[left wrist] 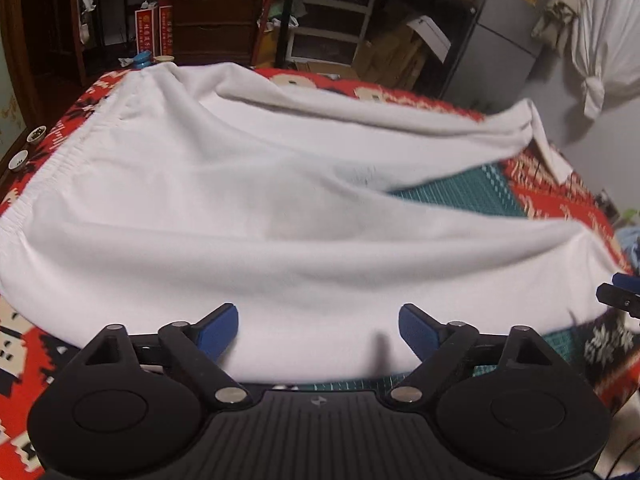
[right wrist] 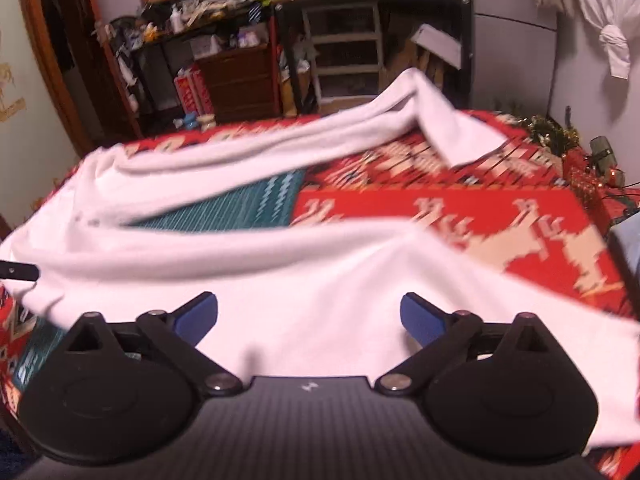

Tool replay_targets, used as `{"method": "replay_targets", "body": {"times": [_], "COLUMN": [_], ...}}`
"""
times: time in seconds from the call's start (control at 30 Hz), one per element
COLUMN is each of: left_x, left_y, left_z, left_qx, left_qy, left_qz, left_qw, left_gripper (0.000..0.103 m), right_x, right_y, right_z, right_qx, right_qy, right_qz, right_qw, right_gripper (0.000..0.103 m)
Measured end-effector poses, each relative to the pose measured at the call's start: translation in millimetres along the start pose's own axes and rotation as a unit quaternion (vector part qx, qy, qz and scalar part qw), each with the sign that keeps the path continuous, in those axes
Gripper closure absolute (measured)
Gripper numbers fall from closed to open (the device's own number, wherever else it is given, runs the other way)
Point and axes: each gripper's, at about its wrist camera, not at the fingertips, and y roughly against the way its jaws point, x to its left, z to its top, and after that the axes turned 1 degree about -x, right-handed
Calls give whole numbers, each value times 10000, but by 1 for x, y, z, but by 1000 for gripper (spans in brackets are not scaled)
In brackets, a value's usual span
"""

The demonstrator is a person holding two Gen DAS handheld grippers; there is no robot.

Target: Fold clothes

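Clearly, both grippers stand spread wide, gripping nothing. The left gripper hovers over the near edge of the white trousers, blue pads apart above the cloth. Only this view shows the gathered elastic waistband at the left, two small bowls beyond the table edge, and the tip of the right gripper at the far right.

The right gripper hangs over the nearer trouser leg; its view alone shows the farther leg bent back at its end, plus tinsel at the far corner.

The trousers lie spread on a red patterned tablecloth with a teal cutting mat showing between the legs. Behind stand cluttered shelves, a wooden drawer chest and a knotted white curtain.
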Motion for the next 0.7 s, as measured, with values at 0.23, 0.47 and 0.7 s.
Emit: {"method": "replay_targets", "body": {"times": [0.23, 0.47, 0.7], "left_x": [-12, -12, -9], "left_y": [-20, -17, -14], "left_z": [-18, -29, -43], "left_qx": [-91, -471, -977], "left_qy": [-354, -464, -591], "left_qz": [551, 592, 465], "left_qw": [9978, 9961, 9924], "left_gripper": [0, 0, 0], "right_x": [34, 37, 37], "right_y": [-22, -30, -30], "right_z": [-30, -40, -39], "right_qx": [152, 166, 121], "right_qy": [195, 100, -241], "right_qz": [-533, -732, -855], "right_qw": [9983, 9971, 9960], "right_gripper": [0, 0, 0]}}
